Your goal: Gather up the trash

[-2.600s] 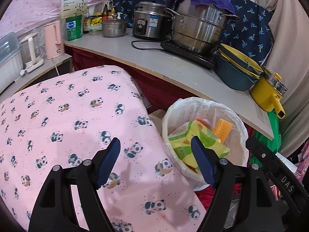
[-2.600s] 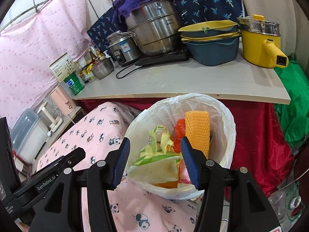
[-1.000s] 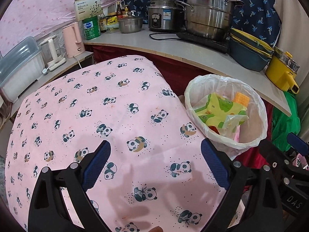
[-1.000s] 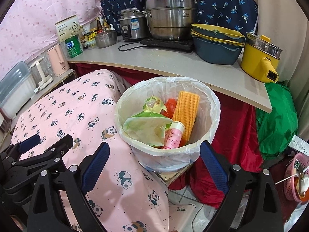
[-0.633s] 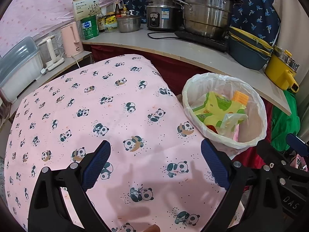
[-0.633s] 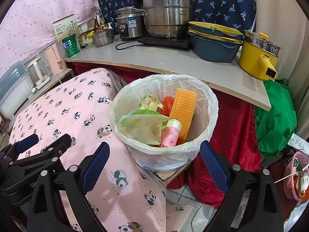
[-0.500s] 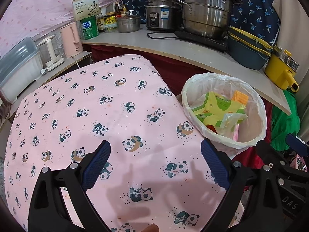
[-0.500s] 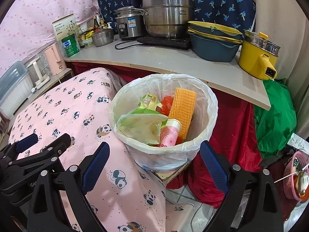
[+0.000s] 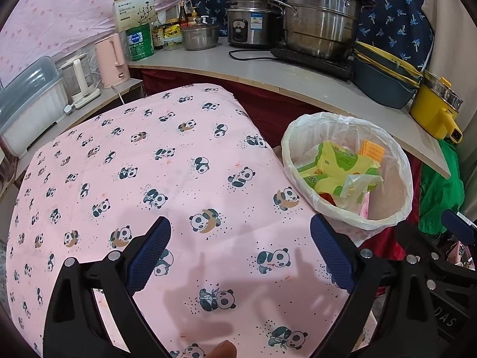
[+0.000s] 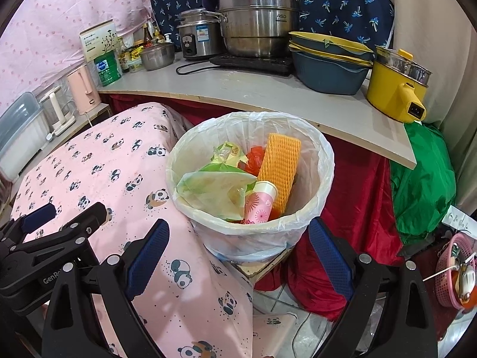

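A white-lined trash bin [image 10: 322, 161] [image 9: 402, 176] stands at the right end of the panda-print table [image 9: 149, 179]. Inside lie a green-yellow wrapper [image 9: 337, 167], a clear plastic bag [image 10: 208, 191], a pink paper cup [image 10: 259, 205], an orange foam net [image 10: 280, 167] and a red scrap [image 10: 256, 155]. My left gripper [image 9: 240, 253] hangs open over the bare cloth, empty. My right gripper [image 10: 238, 253] is open and empty just in front of the bin. The left tool's body [image 10: 53, 238] shows at the lower left of the right wrist view.
A grey counter [image 10: 238, 89] curves behind the bin with steel pots [image 10: 259, 29], a rice cooker [image 9: 250, 26], stacked blue-yellow basins [image 10: 328, 62] and a yellow electric pot [image 10: 396, 86]. A pink kettle [image 9: 111, 56] stands at the left. Green cloth [image 10: 423, 185] hangs right of the bin.
Both grippers opened wide and drew back from the bin; the bag and the cup now lie inside it. Over the last half second almost nothing moved.
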{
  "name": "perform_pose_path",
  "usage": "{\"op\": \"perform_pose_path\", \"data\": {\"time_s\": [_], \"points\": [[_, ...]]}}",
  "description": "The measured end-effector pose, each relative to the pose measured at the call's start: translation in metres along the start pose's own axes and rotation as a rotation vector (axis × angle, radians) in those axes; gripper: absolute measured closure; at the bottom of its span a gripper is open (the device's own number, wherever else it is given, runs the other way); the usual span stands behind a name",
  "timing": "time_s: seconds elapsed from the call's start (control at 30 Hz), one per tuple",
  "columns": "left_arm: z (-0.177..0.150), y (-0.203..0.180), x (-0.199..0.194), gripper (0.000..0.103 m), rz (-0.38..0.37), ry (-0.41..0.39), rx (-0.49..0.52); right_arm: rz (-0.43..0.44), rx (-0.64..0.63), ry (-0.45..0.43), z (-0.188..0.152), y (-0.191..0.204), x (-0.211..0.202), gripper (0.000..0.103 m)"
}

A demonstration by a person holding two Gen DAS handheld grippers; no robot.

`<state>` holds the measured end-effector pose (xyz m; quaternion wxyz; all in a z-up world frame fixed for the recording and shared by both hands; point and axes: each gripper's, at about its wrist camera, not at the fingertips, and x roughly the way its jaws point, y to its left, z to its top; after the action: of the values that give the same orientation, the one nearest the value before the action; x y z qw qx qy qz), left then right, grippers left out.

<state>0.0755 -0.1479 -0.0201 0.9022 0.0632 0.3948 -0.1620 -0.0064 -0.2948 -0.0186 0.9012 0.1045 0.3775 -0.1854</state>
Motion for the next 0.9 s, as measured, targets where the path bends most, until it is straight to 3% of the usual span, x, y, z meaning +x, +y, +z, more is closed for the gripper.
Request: {"op": "perform_pose_path", "data": {"time_s": [0.9], "points": [[-0.007, -0.010, -0.001, 0.013, 0.036, -0.008, 0.038, -0.033, 0.012, 0.001, -0.013, -0.009, -0.002, 0.012]]}}
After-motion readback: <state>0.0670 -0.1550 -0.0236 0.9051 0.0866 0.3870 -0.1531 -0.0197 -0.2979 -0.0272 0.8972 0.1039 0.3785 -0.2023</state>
